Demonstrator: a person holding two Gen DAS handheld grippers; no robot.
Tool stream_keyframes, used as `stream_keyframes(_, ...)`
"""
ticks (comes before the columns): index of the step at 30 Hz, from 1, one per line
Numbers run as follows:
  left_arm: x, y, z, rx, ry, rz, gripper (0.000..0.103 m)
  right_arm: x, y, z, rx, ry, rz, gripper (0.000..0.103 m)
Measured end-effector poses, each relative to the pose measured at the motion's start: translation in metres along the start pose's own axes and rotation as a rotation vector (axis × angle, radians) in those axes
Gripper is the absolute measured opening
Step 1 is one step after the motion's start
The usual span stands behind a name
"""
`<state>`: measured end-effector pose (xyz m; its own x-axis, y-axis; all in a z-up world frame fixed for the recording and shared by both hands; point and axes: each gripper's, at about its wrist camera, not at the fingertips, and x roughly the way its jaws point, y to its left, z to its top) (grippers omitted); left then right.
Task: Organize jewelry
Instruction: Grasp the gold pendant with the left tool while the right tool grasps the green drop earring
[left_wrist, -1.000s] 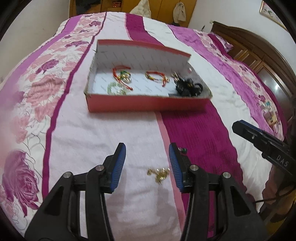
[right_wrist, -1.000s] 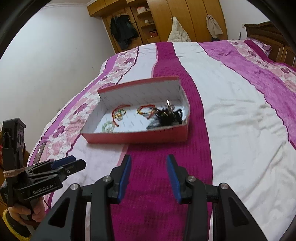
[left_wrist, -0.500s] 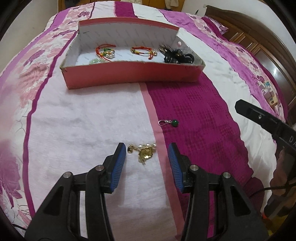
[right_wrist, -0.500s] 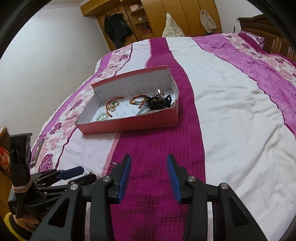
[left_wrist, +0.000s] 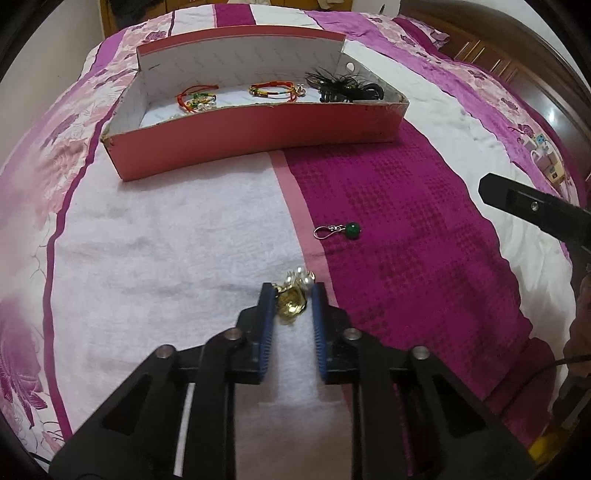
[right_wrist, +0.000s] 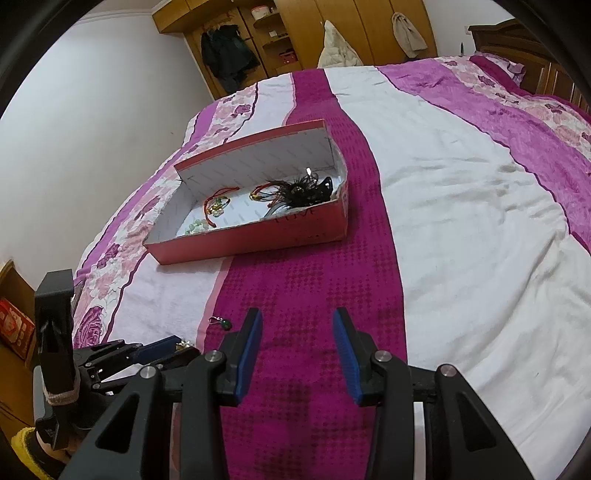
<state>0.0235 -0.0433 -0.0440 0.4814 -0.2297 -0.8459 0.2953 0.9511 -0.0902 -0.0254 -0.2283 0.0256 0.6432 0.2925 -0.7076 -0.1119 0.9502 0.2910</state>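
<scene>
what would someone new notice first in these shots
The left gripper is closing on a gold and pearl ornament that lies on the white stripe of the bedspread. A green bead earring lies just beyond it on the magenta stripe. Farther back stands an open red box holding jewelry.

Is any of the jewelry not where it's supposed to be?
Yes. A green bead earring lies loose on the bedspread, outside the pink box that holds the bracelets. A gold and pearl piece is also out on the bed, between the closing jaws of the left gripper.
</scene>
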Motion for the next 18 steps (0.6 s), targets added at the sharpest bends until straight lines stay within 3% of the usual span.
stream_keyframes(5,-0.006,0.004,0.002,-0.013,-0.017,-0.019,0.008,0.002,0.001,-0.001,0.003,0.006,0.0,0.043)
stream_keyframes(18,-0.036,0.042,0.018,-0.11,-0.119,0.015,0.008,0.012,0.022,-0.001,-0.035,0.033,0.034,0.043)
